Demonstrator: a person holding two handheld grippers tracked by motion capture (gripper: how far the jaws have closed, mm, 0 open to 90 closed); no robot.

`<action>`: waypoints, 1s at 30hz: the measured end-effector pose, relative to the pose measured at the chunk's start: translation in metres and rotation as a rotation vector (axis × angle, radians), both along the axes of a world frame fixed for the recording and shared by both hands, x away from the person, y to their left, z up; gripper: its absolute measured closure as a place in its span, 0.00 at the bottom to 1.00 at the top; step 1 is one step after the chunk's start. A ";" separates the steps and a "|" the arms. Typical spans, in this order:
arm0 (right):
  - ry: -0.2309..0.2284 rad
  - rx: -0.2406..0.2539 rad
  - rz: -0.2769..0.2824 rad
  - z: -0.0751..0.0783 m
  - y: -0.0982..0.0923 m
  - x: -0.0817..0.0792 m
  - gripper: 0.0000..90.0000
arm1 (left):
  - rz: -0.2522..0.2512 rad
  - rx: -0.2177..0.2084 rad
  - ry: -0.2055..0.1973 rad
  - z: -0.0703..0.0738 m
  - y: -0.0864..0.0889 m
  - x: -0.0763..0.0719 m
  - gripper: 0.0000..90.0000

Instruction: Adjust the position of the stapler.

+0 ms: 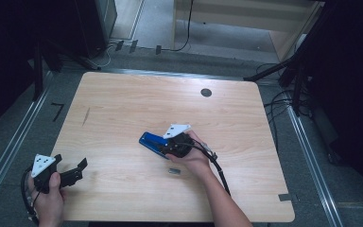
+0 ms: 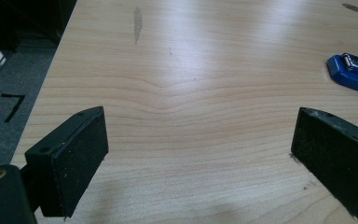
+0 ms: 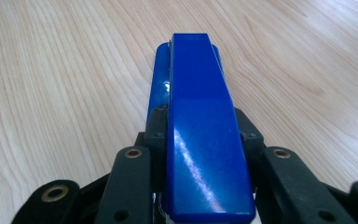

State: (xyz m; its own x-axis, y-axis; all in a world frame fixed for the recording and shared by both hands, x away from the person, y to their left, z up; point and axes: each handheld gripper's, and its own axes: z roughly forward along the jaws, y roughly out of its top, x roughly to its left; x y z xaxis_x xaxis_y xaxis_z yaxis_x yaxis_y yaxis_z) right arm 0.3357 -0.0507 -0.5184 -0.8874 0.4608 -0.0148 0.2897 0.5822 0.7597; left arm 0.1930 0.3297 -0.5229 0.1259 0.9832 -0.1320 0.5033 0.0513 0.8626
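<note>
A blue stapler point(image 1: 152, 142) lies near the middle of the wooden table point(image 1: 123, 99), its nose pointing left and away. My right gripper point(image 1: 164, 148) grips its rear from both sides, with a hand behind it. In the right gripper view the stapler point(image 3: 200, 93) runs straight out between the black fingers point(image 3: 156, 126), which press on its flanks. My left gripper point(image 1: 71, 164) rests at the front left corner of the table, held by the other hand. Its jaws stand wide apart over bare wood point(image 2: 200, 149), and the stapler point(image 2: 354, 72) shows far off to the right.
A small grey metal piece point(image 1: 174, 171) lies on the table just in front of the right hand. A dark round cable hole point(image 1: 206, 92) sits near the far edge. Cables and black stands crowd the floor beyond the table's right side.
</note>
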 end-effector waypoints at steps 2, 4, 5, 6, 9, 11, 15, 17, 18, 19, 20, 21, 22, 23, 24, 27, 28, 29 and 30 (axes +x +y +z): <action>-0.001 -0.003 -0.005 0.000 -0.006 0.000 0.75 | -0.001 0.002 0.000 0.000 0.000 0.000 0.05; -0.001 -0.005 -0.005 0.000 -0.008 0.000 0.75 | -0.002 0.004 0.000 0.000 0.000 0.000 0.05; -0.002 -0.008 -0.007 0.000 -0.011 0.000 0.75 | -0.003 0.004 0.000 0.000 0.000 0.000 0.05; -0.004 -0.008 -0.008 0.000 -0.015 -0.001 0.75 | -0.002 0.004 0.000 0.000 0.000 0.000 0.05; -0.001 -0.009 -0.011 0.000 -0.023 -0.001 0.75 | -0.002 0.000 -0.002 0.000 0.000 0.000 0.05; 0.002 -0.005 -0.015 -0.001 -0.030 -0.003 0.75 | -0.003 0.001 -0.001 0.000 0.000 0.000 0.05; 0.000 -0.007 -0.009 -0.002 -0.040 -0.006 0.75 | -0.005 0.004 -0.002 0.000 0.000 0.000 0.05; -0.004 -0.009 -0.006 -0.002 -0.044 -0.009 0.75 | -0.005 0.004 -0.002 0.000 0.000 0.000 0.05; -0.005 -0.009 -0.007 -0.002 -0.046 -0.010 0.75 | -0.005 0.005 -0.001 0.000 0.000 0.000 0.05; -0.009 -0.010 -0.004 -0.002 -0.047 -0.011 0.75 | -0.004 0.006 -0.002 0.000 0.000 0.000 0.05; -0.008 -0.007 -0.002 -0.003 -0.051 -0.014 0.75 | -0.005 0.008 -0.001 0.000 0.000 0.000 0.05; -0.008 -0.007 -0.002 -0.003 -0.051 -0.014 0.75 | -0.006 0.007 -0.001 0.000 -0.001 0.000 0.05; -0.006 -0.005 0.001 -0.004 -0.054 -0.016 0.75 | -0.005 0.007 0.000 0.000 -0.001 0.000 0.05; -0.006 -0.005 0.001 -0.004 -0.054 -0.016 0.75 | -0.004 0.007 0.000 0.000 -0.001 0.000 0.05; -0.008 -0.006 0.006 -0.004 -0.057 -0.019 0.75 | -0.005 0.008 0.000 0.000 -0.001 -0.001 0.05; -0.005 -0.006 0.007 -0.004 -0.059 -0.021 0.75 | -0.006 0.007 -0.002 0.000 -0.001 -0.001 0.05; -0.006 -0.003 0.009 -0.005 -0.062 -0.023 0.75 | -0.008 0.008 -0.002 0.000 -0.001 -0.001 0.05; -0.006 -0.003 0.009 -0.005 -0.062 -0.023 0.75 | -0.008 0.008 -0.002 0.000 -0.001 -0.001 0.05; -0.008 -0.006 0.012 -0.005 -0.063 -0.024 0.75 | -0.010 0.005 -0.001 0.000 -0.001 -0.001 0.05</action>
